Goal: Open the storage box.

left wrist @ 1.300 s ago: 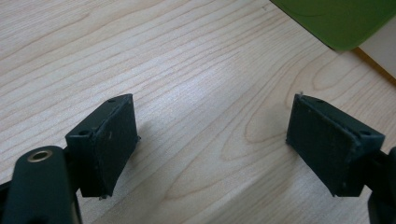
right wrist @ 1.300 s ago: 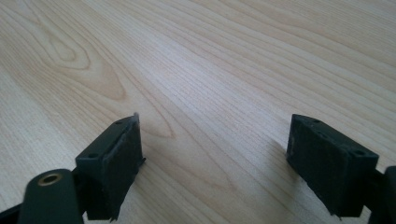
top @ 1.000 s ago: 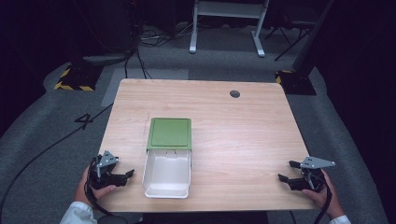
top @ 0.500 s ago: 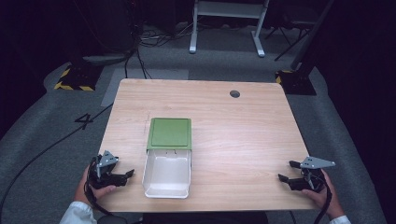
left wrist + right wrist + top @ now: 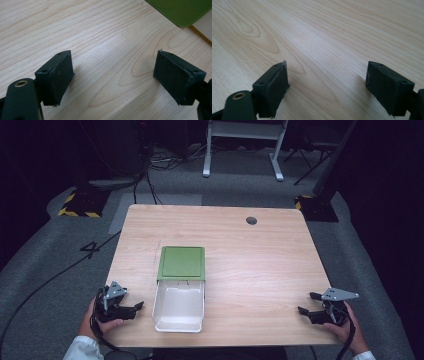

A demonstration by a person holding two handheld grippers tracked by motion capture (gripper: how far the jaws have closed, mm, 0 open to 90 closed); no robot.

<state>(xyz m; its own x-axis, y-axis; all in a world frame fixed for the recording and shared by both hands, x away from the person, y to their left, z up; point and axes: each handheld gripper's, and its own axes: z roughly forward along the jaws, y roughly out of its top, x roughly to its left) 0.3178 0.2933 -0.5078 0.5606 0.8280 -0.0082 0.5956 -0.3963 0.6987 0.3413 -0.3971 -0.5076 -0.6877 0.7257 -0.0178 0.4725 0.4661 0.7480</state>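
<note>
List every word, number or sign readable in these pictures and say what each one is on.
"4": a dark numeral on the grey floor left of the table.
Yellow-and-black hazard stripes, no lettering: on a base at the far left.
Nothing is written on the open box, its green lid, or either hand-held gripper.

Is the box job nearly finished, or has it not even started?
Hardly started, it seems. The white box lies open, its green lid flat on the table. Nothing is in hand: the left gripper rests open beside the box without touching it, and the right gripper sits open at the far edge. Probably everything with the box is left.
</note>
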